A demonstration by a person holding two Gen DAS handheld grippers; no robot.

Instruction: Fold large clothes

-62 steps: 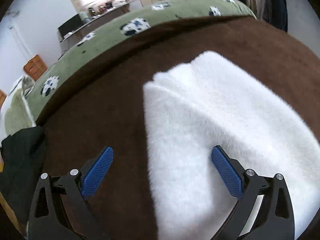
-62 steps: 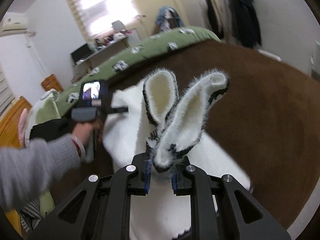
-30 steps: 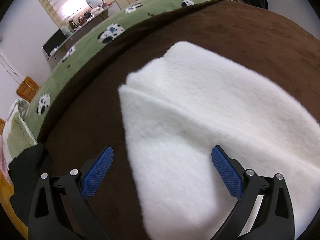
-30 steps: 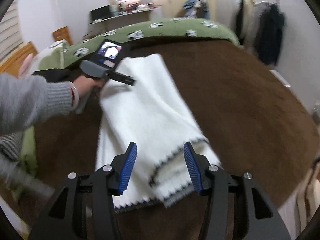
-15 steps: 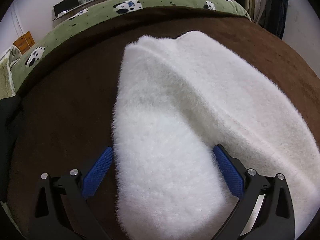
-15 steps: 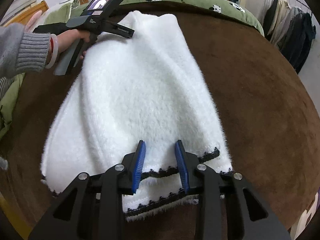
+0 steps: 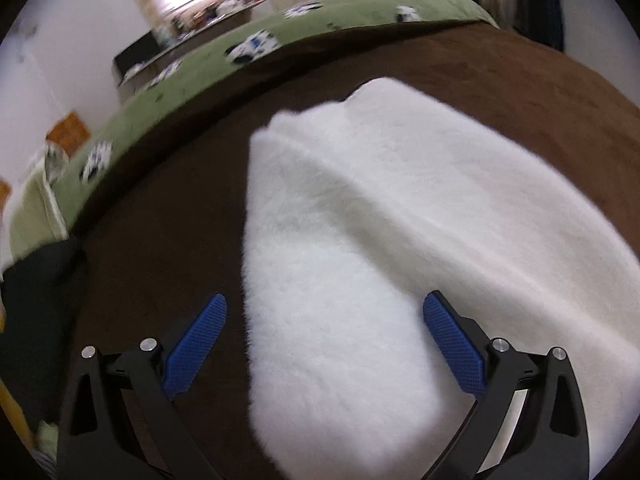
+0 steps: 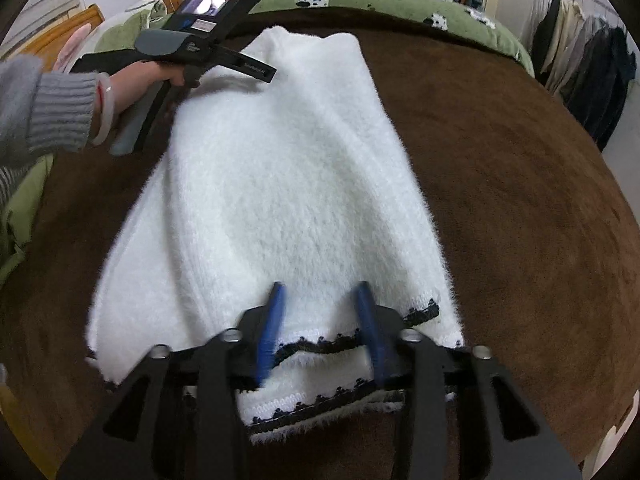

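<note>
Here, in the left wrist view, the left gripper point(image 7: 324, 334) stands wide open and holds nothing, straddling the near left edge of the white fleece garment point(image 7: 360, 240), which lies folded on the brown blanket point(image 7: 160, 216) with its long axis running away from the claw. In the right wrist view, the right gripper point(image 8: 320, 328) is partly open and empty above the black-trimmed hem point(image 8: 420, 312), so the right hand appears nearer to that end for a next fold.
</note>
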